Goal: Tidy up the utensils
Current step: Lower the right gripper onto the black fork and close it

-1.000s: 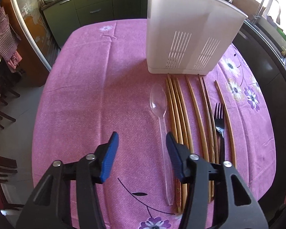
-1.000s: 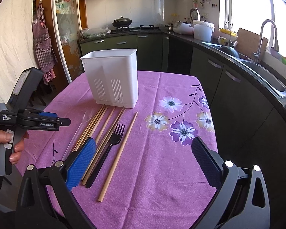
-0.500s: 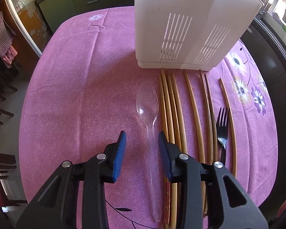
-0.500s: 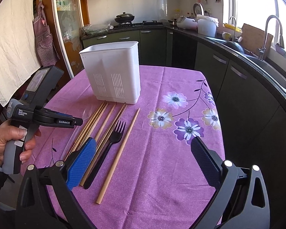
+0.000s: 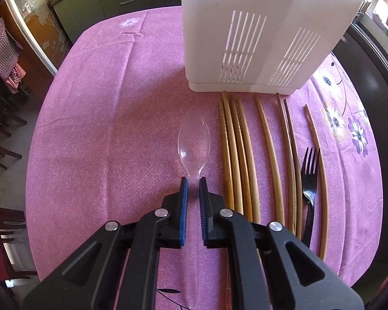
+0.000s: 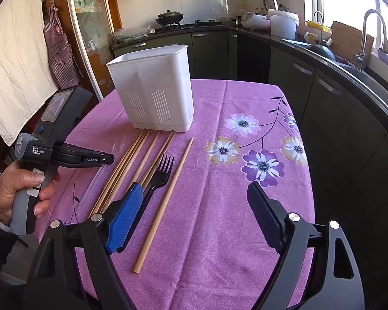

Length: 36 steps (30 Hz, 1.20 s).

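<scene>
A clear plastic spoon (image 5: 194,139) lies on the purple tablecloth (image 5: 103,129), bowl toward the white utensil holder (image 5: 258,38). My left gripper (image 5: 193,180) points steeply down and is shut on the spoon's neck, just below the bowl. Right of it lie several wooden chopsticks (image 5: 238,155) and a black plastic fork (image 5: 309,175). In the right wrist view my right gripper (image 6: 195,188) hovers above the table, its jaws wide and closing, nothing pressed between them. The fork (image 6: 161,173) and one chopstick (image 6: 168,196) lie under its left finger. The left gripper (image 6: 111,159) shows at the left there.
A hand (image 6: 15,188) grips the left tool's handle. The holder (image 6: 155,90) stands upright at the far end of the chopsticks. A dark counter with a sink (image 6: 349,67) runs along the right. The flowered half of the cloth (image 6: 258,165) bears no utensils.
My left gripper moved forward and down over the spoon and closed on its neck. The right gripper's jaws narrowed a little; that hand barely moved.
</scene>
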{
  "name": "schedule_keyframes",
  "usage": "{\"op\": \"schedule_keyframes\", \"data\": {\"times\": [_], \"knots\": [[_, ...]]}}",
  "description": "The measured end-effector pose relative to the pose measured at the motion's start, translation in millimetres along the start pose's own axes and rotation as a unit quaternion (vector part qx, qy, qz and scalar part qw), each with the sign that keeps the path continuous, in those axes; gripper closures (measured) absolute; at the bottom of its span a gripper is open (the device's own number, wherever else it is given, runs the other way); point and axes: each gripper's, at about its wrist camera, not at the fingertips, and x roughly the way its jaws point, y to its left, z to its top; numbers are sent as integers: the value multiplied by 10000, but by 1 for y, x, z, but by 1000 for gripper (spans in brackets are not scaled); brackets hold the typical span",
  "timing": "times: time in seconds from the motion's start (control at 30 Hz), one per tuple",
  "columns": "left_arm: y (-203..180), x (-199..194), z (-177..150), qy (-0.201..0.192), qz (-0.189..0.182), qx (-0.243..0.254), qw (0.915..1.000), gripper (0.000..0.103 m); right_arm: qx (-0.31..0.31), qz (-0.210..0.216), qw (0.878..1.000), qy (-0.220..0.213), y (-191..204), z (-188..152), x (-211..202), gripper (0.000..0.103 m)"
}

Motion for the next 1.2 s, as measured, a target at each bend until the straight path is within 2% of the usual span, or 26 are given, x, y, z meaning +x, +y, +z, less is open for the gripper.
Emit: {"op": "schedule_keyframes", "data": {"times": [0.1,0.17,0.23,0.33,0.37,0.4,0.5,0.6,0.83,1.03,1.2], "knots": [[5,-13,-3,-226,-13,-28,9997,94,97,254,9996,111,1,1,4,20],[8,-26,-7,-423,-15,-45,9991,94,98,453,9987,190,5,2,9,28],[11,-40,-11,-648,-17,-55,9979,94,94,420,9986,318,13,3,18,43],[12,-60,-19,-954,31,-8,9954,94,195,486,9965,646,26,5,37,60],[11,-66,-23,-1034,41,19,9946,94,222,552,9953,766,31,4,45,62],[11,-71,-25,-1099,43,44,9939,94,215,574,9941,893,36,4,52,70],[12,-83,-29,-1259,59,103,9920,94,160,380,9915,1232,49,5,76,88],[16,-90,-32,-1372,65,95,9905,94,174,276,9886,1469,55,5,94,92],[28,-90,-36,-1374,-29,47,9905,94,317,67,9849,1703,58,3,113,92],[33,-90,-37,-1401,-81,23,9901,94,268,-44,9840,1762,63,2,127,91],[34,-90,-37,-1400,-137,37,9901,94,-16,-335,9845,1720,76,1,133,90]]}}
